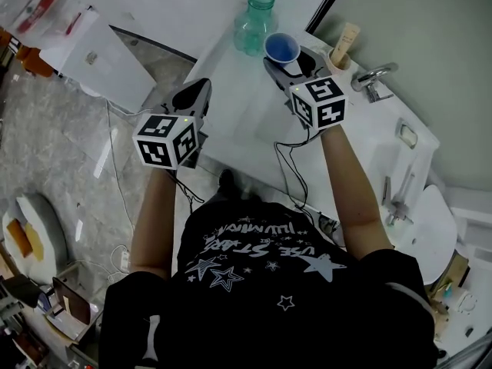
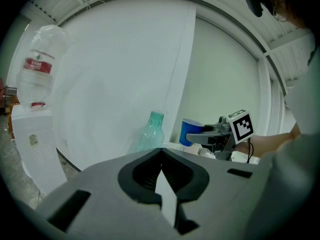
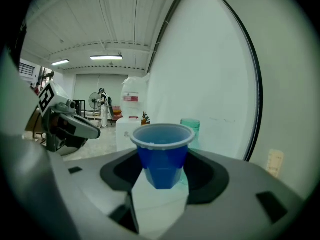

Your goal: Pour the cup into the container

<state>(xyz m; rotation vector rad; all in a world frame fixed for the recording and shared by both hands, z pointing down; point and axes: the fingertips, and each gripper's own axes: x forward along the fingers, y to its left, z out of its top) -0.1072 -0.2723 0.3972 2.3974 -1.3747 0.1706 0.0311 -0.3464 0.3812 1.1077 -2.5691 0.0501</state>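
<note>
A blue plastic cup (image 1: 281, 48) stands upright between the jaws of my right gripper (image 1: 288, 61), which is shut on it above the white table (image 1: 238, 121). In the right gripper view the cup (image 3: 162, 151) fills the gap between the jaws, rim up. A teal clear bottle (image 1: 257, 20) with an open neck stands on the table just beyond and left of the cup, and its top (image 3: 191, 126) shows behind the cup. My left gripper (image 1: 194, 97) hovers at the table's left edge, shut and empty. From there I see the bottle (image 2: 151, 131) and the cup (image 2: 190, 132) side by side.
A holder with wooden sticks (image 1: 342, 48) and a metal fitting (image 1: 373, 79) sit to the right of the cup. Cables (image 1: 288, 167) hang off the table's near edge. A white water dispenser (image 2: 35, 134) stands on the floor to the left.
</note>
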